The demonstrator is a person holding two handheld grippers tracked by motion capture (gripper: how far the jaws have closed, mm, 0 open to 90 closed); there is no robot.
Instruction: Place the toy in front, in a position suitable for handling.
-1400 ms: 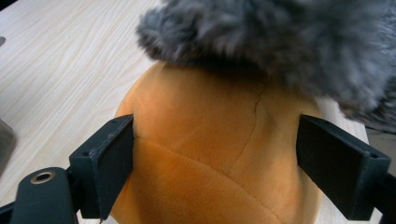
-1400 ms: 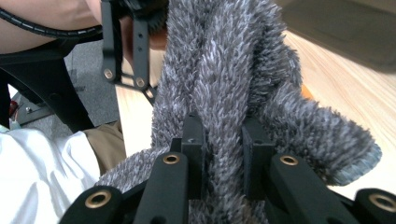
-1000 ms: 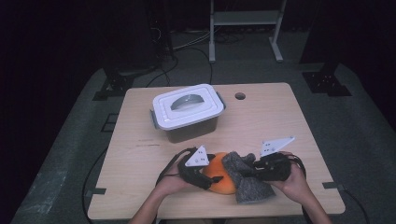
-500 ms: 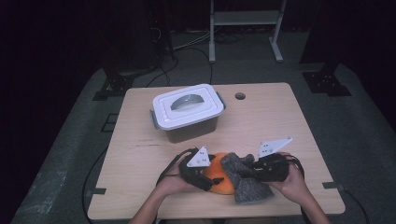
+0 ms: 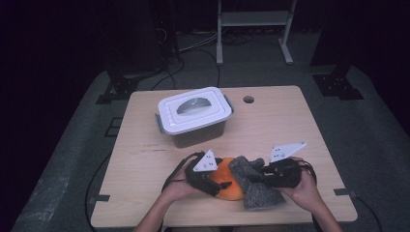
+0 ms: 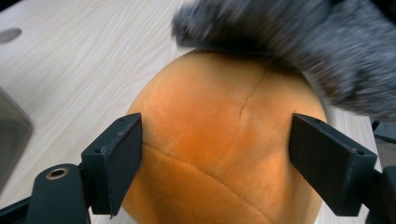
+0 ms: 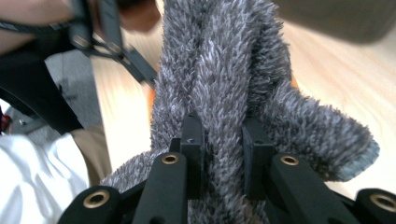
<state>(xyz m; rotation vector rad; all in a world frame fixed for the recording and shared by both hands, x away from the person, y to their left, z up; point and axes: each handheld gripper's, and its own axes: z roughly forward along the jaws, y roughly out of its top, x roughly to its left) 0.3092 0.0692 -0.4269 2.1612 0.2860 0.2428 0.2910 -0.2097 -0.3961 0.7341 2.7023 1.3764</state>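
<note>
Comparing this moment with a second ago, your left gripper (image 5: 218, 181) has just been opening its jaws, and the orange plush ball (image 6: 224, 149) sits between them. In the left gripper view the pads stand at the ball's two sides; whether they press on it or only brush it is hard to tell. Both hands sit where they were, low at the near edge of the table (image 5: 290, 125), and the ball and grey furry cloth (image 5: 254, 186) have not shifted.

Your right gripper (image 7: 223, 149) is clamped tight on a fold of the grey cloth, its two black jaws nearly together with the fur bunched between them. The cloth drapes over the right side of the ball, touching it.

Your left hand (image 5: 176, 186) comes in from the bottom and points the gripper rightward at the ball. Your right hand (image 5: 304, 186) points its gripper leftward, so the two face each other across the ball. The white-lidded box (image 5: 193, 116) stands farther back, well apart from both.
</note>
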